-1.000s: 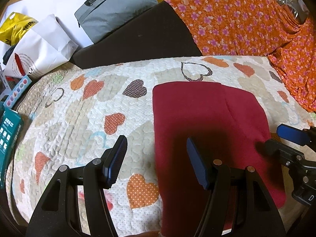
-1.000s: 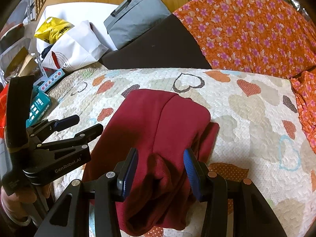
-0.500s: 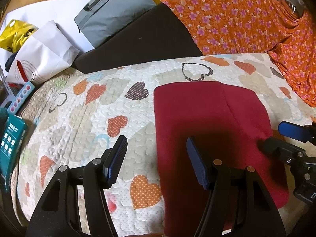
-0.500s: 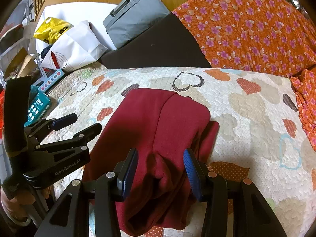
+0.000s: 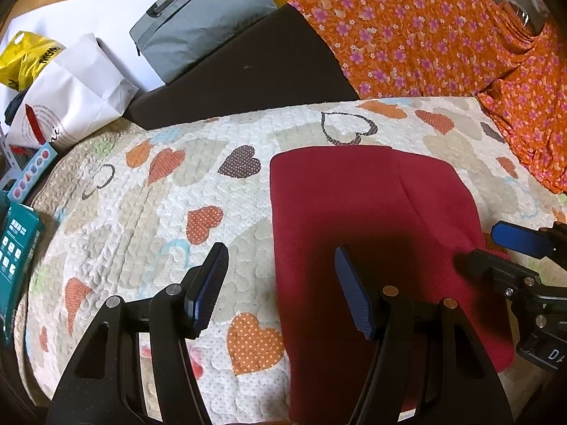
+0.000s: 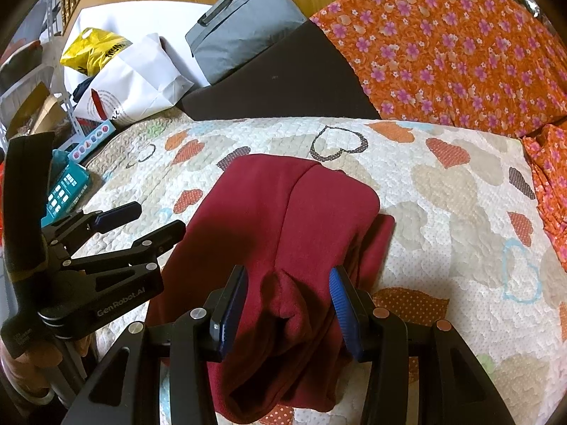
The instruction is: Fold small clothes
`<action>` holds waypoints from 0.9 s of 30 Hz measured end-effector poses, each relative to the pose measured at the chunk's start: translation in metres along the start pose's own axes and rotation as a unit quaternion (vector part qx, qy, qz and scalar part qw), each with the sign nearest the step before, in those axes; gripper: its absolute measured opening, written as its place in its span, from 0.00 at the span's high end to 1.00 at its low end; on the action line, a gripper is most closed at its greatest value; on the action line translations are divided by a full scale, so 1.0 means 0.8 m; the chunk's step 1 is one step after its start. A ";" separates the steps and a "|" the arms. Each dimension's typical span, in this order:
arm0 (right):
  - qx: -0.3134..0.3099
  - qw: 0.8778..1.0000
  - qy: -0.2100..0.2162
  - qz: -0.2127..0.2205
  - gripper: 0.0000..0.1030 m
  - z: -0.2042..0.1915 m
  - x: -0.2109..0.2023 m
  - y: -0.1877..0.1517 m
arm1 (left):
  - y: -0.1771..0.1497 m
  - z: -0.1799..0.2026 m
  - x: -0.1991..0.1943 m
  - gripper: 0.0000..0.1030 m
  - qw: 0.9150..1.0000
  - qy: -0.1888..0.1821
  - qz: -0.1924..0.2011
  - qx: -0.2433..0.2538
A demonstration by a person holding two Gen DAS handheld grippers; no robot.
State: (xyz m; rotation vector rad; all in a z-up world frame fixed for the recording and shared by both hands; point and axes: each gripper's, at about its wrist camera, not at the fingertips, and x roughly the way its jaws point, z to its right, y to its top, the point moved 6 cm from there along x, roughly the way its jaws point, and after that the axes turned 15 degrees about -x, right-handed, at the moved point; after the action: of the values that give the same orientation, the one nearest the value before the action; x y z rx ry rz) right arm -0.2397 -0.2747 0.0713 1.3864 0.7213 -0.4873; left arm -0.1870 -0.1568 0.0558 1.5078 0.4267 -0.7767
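A dark red garment (image 5: 372, 226) lies folded lengthwise on the heart-print quilt (image 5: 149, 212). Its near end is rumpled in the right wrist view (image 6: 283, 248). My left gripper (image 5: 280, 290) is open, hovering over the garment's left edge, one finger above the quilt, the other above the cloth. My right gripper (image 6: 287, 304) is open, its fingers straddling the bunched near end of the garment without closing on it. Each gripper shows in the other's view: the right one (image 5: 496, 255) at the garment's right edge, the left one (image 6: 138, 223) at its left edge.
An orange floral cloth (image 5: 425, 35) lies at the back right. A dark brown cushion (image 5: 248, 71), a grey bag (image 5: 198, 24), a white paper bag (image 5: 71, 95) and a yellow bag (image 5: 24, 56) are at the back left. A teal box (image 5: 14, 251) sits at the quilt's left edge.
Both views shifted slightly, the left gripper drawing back a little. Both grippers stay open and the garment has not moved.
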 end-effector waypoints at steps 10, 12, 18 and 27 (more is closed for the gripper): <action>-0.004 1.000 0.003 -0.003 0.55 0.001 0.003 0.000 | -0.001 -0.001 0.002 0.39 1.000 -0.002 -0.006 -0.006; -0.003 1.000 0.003 -0.005 0.55 0.001 0.005 0.000 | -0.001 -0.001 0.003 0.39 1.000 -0.001 -0.006 -0.006; -0.003 1.000 0.004 -0.005 0.55 0.001 0.006 -0.001 | -0.001 -0.001 0.003 0.39 1.000 -0.002 -0.007 -0.006; -0.005 1.000 0.006 -0.003 0.55 0.000 0.007 0.000 | 0.002 -0.004 -0.002 0.39 1.000 -0.023 -0.005 -0.017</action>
State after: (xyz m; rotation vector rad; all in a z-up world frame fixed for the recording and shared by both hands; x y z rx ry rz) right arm -0.2360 -0.2740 0.0675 1.3790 0.7375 -0.4794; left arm -0.1864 -0.1535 0.0576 1.4554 0.4120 -0.8069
